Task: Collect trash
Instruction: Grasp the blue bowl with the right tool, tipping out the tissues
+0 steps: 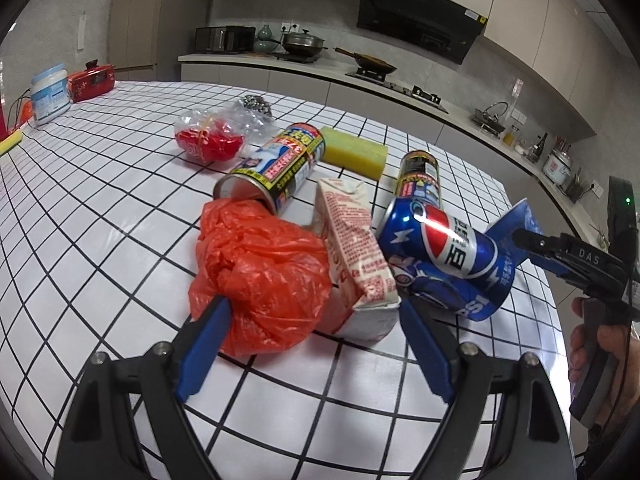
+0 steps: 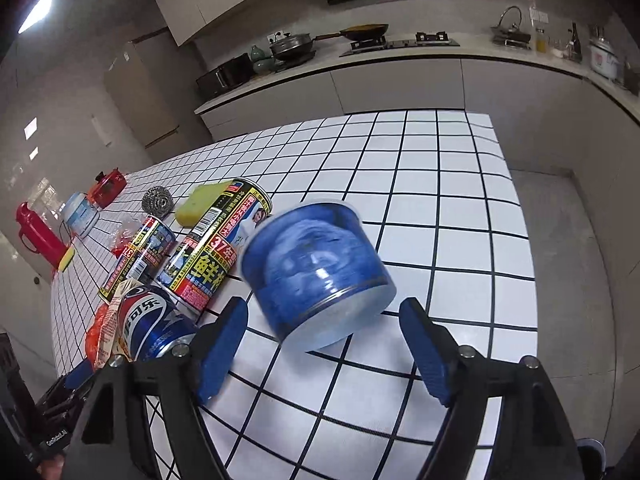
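Trash lies in a heap on the white checked table (image 1: 100, 208). My left gripper (image 1: 316, 320) is open, its fingers either side of an orange plastic bag (image 1: 264, 276) and a red-and-white carton (image 1: 356, 248). A blue Pepsi can (image 1: 436, 244) lies to their right, over a flattened blue Pepsi wrapper (image 1: 472, 304). Two black-and-yellow cans (image 1: 276, 164) (image 1: 420, 172) lie behind. My right gripper (image 2: 322, 320) is open; a blurred blue plastic cup (image 2: 320, 272) lies on its side on the table between the fingertips, untouched. The right gripper shows in the left wrist view (image 1: 528, 238) too.
A yellow sponge (image 1: 354, 152), a crumpled clear bottle with red label (image 1: 212, 136) and a steel scourer (image 1: 256, 106) lie farther back. A white jar (image 1: 50, 94) and red pot (image 1: 92, 82) stand at the far left. The table edge (image 2: 520, 208) drops to the floor on the right.
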A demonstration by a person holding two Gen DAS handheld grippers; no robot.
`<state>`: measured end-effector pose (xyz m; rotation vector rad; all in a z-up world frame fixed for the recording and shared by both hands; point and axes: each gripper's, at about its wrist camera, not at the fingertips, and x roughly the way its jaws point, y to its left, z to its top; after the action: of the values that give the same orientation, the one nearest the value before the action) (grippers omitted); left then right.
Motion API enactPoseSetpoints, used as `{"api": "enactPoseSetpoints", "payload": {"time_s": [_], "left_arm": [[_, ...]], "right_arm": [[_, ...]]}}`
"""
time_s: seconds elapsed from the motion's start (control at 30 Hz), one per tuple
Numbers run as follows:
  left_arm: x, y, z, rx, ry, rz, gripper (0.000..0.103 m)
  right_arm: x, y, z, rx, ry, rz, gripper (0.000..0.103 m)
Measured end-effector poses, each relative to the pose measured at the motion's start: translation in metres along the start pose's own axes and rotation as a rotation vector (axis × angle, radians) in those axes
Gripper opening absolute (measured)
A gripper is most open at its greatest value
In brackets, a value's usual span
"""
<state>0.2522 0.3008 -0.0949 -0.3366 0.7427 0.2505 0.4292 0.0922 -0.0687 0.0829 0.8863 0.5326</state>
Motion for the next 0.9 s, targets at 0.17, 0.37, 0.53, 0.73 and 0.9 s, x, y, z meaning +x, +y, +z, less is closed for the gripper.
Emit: {"api": "enactPoseSetpoints", "payload": {"time_s": [0.17, 0.37, 0.53, 0.73, 0.9], "left_arm": [[0.004, 0.007, 0.000, 0.012, 0.009, 0.006, 0.087], [-0.001, 0.020, -0.001, 0.001, 0.011, 0.018, 0.087], [-0.004, 0.028, -0.001, -0.017, 0.004, 0.030, 0.087], [-0.011, 0.031, -0.001, -0.009, -0.007, 0.041, 0.087], [-0.012, 0.032, -0.003, -0.015, -0.008, 0.042, 0.087]], "right_arm": [[0.021, 0.013, 0.000, -0.065, 0.030, 0.041, 0.080], [0.019, 0.022, 0.004, -0.012, 0.099, 0.047, 0.078], [-0.003, 0.022, 0.018, 0.063, 0.163, 0.070, 0.078], [-0.014, 0.037, 0.006, -0.072, 0.271, 0.018, 0.078], [-0.011, 0.046, -0.005, -0.132, 0.272, -0.017, 0.078]]}}
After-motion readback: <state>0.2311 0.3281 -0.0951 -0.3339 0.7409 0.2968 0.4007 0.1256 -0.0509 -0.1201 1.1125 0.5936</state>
